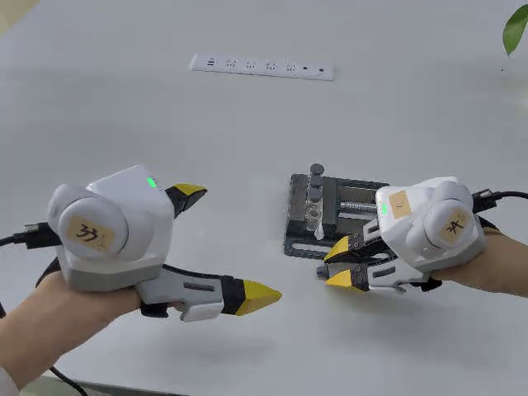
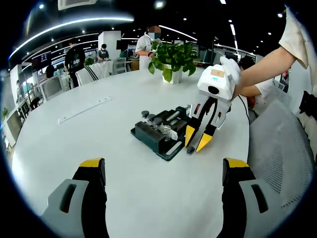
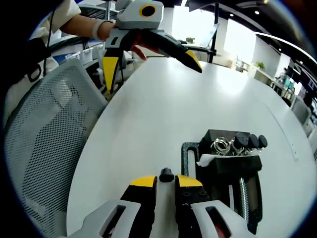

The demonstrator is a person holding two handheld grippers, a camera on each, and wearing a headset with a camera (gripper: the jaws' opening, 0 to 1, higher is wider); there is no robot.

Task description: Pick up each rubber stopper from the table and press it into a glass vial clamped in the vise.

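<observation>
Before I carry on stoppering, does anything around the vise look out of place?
One thing: a white scrap, perhaps paper or tape, sticks out of the black metal vise beside the clear unstoppered glass vial. Nothing looks spilled or broken.

vise partly behind right tool, leaf cropped, vials seemingly blurred

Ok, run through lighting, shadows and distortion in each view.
Head view: soft even light, faint shadows, white table nearly washed out. Left gripper view: fisheye bends the ceiling light strips into arcs; vise sharp. Right gripper view: windows blown out, table edge curved.
</observation>
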